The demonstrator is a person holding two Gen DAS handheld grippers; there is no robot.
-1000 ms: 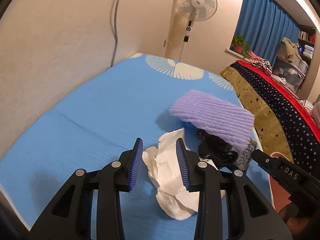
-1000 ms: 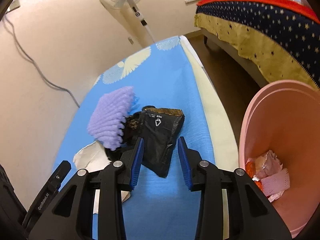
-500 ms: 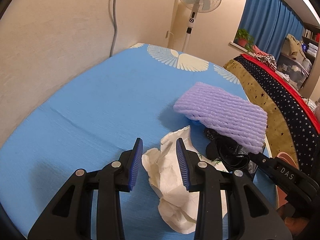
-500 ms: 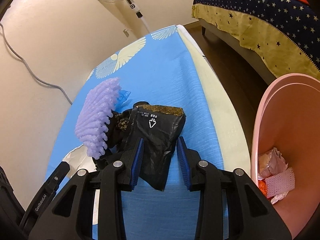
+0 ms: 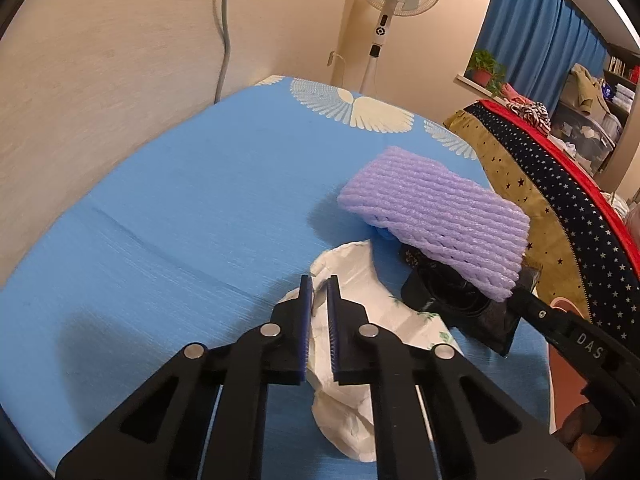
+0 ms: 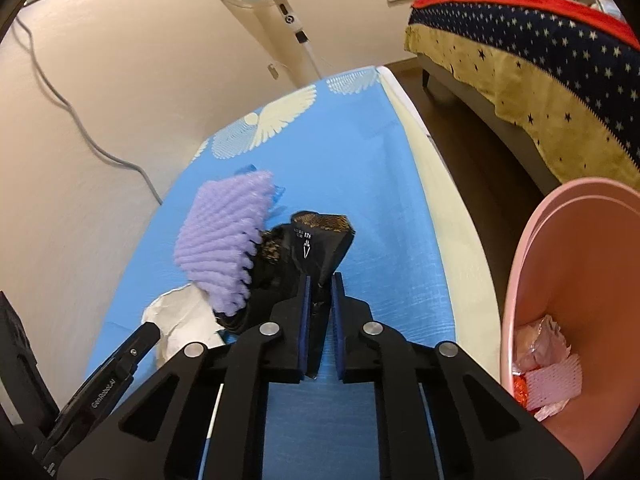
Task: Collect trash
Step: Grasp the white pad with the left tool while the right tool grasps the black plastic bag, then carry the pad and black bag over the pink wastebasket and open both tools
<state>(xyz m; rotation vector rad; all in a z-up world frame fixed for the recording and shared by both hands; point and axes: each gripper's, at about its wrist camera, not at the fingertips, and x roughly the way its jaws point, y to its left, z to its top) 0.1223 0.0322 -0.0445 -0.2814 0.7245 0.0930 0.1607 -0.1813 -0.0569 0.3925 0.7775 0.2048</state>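
Note:
On the blue ironing board (image 5: 180, 208) lies crumpled white paper (image 5: 360, 280). My left gripper (image 5: 319, 285) is shut on that paper. A purple foam net (image 5: 436, 216) rests on a black foil wrapper (image 5: 480, 320) just to the right. In the right wrist view my right gripper (image 6: 319, 280) is shut on the black foil wrapper (image 6: 320, 240), with the purple foam net (image 6: 224, 240) leaning on its left side and the white paper (image 6: 180, 316) further left. A pink bin (image 6: 580, 280) with trash inside stands at the right.
A standing fan (image 5: 394, 0) is behind the board's far end. A bed with a star-patterned cover (image 6: 540, 52) is to the right across dark floor. A grey cable (image 6: 80, 128) runs down the wall at the left.
Both grippers went from open to shut: the left closed on the white paper, the right closed on the black wrapper. Both moved slightly forward.

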